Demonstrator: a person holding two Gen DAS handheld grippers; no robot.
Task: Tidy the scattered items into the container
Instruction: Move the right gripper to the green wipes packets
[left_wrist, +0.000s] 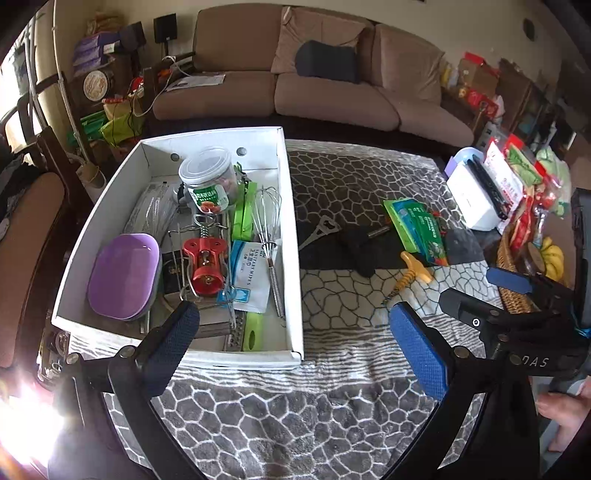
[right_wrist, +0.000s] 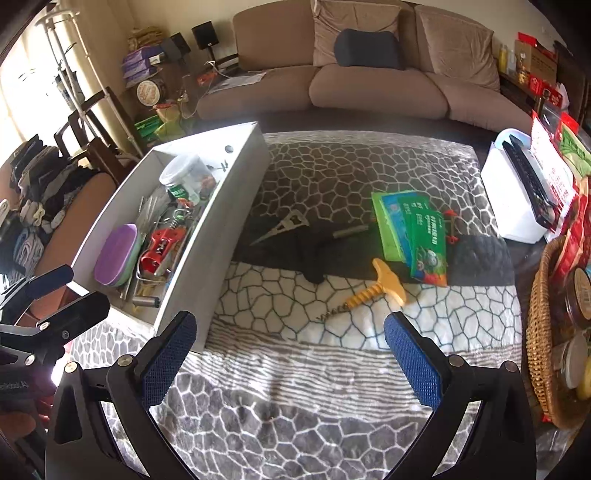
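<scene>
Covering table, patterned grey blanket (right_wrist: 332, 369), white box (left_wrist: 291, 221), brown sofa (left_wrist: 295, 85) behind

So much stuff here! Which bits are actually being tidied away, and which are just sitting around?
Part of the job:
- white cardboard box
- yellow-handled corkscrew
- green packets
- flat metal bottle opener
- small metal cylinder

Just lying about:
- wicker basket
- white tub
- brown sofa
</scene>
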